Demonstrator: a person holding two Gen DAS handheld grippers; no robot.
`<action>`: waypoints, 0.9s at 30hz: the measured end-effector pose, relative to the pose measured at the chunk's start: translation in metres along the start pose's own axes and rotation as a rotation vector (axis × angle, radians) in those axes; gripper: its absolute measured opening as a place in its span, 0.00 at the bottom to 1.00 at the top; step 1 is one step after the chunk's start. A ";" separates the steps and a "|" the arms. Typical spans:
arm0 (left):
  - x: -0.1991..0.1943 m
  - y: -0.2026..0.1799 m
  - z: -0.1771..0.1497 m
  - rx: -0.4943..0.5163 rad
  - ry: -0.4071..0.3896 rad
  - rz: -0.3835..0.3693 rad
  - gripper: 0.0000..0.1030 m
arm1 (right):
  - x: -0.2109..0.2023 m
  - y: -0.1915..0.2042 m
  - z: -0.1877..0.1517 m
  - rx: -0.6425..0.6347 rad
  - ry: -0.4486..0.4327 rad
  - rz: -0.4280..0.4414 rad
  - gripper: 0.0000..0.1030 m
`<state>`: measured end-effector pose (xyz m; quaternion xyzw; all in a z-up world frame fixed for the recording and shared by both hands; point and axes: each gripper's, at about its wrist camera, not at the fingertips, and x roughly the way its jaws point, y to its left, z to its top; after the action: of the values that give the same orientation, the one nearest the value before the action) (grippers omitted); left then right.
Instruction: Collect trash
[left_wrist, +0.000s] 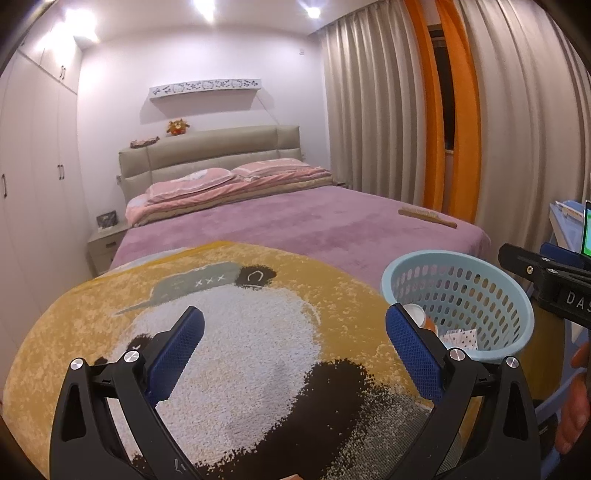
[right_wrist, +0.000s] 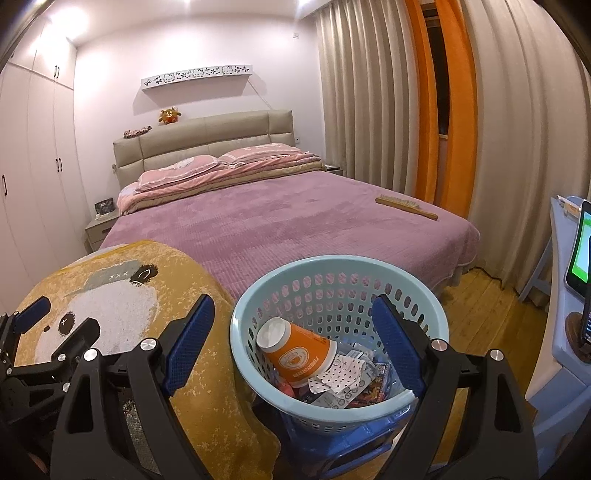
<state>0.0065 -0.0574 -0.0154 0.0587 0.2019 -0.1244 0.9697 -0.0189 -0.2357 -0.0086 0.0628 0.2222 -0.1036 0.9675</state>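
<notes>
A light blue perforated basket (right_wrist: 243, 332) stands on a blue stool (right_wrist: 332, 450). In it lie an orange paper cup (right_wrist: 299, 354) on its side and several paper scraps (right_wrist: 347, 380). My right gripper (right_wrist: 293, 310) is open just above the basket's near rim, with nothing between its blue pads. My left gripper (left_wrist: 294, 314) is open too and empty, over a yellow panda mat (left_wrist: 236, 332). In the left wrist view the basket (left_wrist: 458, 258) is to the right. My left gripper (right_wrist: 59, 319) also shows at the left edge of the right wrist view.
A bed with a purple cover (right_wrist: 280, 225) fills the middle, with a wooden brush (right_wrist: 406, 208) near its right edge. At the right stand a blue desk (right_wrist: 557, 369) and a lit phone (right_wrist: 580, 251). Curtains (right_wrist: 369, 110) hang behind, a wardrobe (right_wrist: 33, 166) stands on the left.
</notes>
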 end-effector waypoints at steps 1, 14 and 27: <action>0.000 0.000 0.000 0.001 -0.001 0.000 0.93 | 0.000 0.000 0.000 0.000 -0.001 -0.001 0.80; 0.001 0.002 0.000 -0.012 0.006 -0.001 0.93 | -0.001 -0.002 -0.002 0.009 0.006 -0.008 0.80; 0.000 0.003 0.001 -0.018 0.006 0.004 0.93 | -0.009 0.005 0.005 -0.006 -0.002 -0.007 0.80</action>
<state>0.0079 -0.0550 -0.0144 0.0507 0.2059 -0.1202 0.9698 -0.0235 -0.2303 0.0003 0.0588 0.2215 -0.1065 0.9675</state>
